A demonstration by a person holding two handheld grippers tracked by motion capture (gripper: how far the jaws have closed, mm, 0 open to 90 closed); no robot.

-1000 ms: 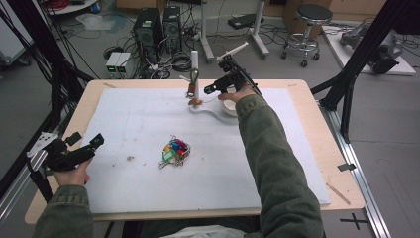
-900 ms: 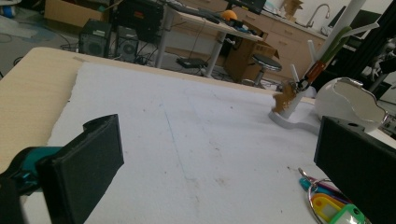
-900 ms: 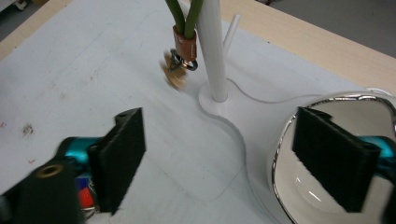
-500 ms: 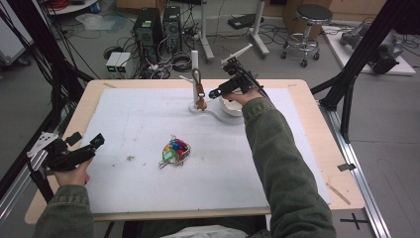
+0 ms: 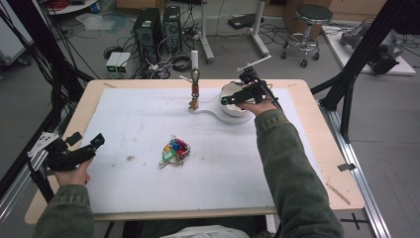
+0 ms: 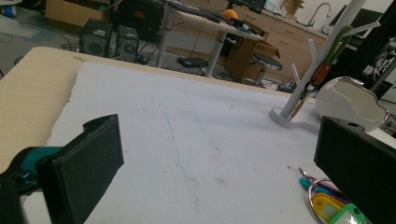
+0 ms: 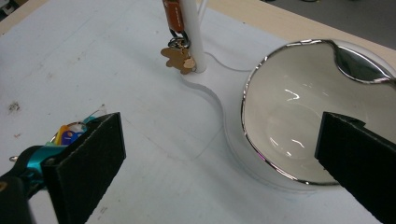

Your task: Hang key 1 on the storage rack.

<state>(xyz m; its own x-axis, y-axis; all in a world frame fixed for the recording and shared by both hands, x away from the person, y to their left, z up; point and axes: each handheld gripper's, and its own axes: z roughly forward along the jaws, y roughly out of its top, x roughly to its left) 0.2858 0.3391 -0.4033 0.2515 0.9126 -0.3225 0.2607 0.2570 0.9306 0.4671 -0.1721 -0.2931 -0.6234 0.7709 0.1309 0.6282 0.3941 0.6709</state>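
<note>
Your left gripper (image 5: 91, 147) rests at the near left corner of the white mat (image 5: 148, 198), jaws spread with nothing between them, parked low and aimed across the mat so it stays clear of the work while keeping the key bunch (image 5: 174, 150) in its sights; in the left gripper view those coloured tags (image 6: 334, 207) lie just beside its right jaw, close enough to be the likely next pick. The bunch sits loose on the mat's middle, well apart from the stand, which suggests it waits its turn. Farther back stands the white stand (image 5: 194, 74), upright on its flat base, and a keyring with an orange strap and a brass tag (image 7: 178, 58) hangs from one of its pegs, the tag dangling beside the post just above the base: it hangs free, so the peg carries it and no jaw needs to. To the right of that, your right gripper (image 5: 229, 99) hovers over the near edge of the white bowl (image 5: 233, 110), which sits on the stand's round end. Its jaws have just been opening and now stand wide with nothing between them, so I judge you have let the hung keyring go and are drawing away from the post.
</note>
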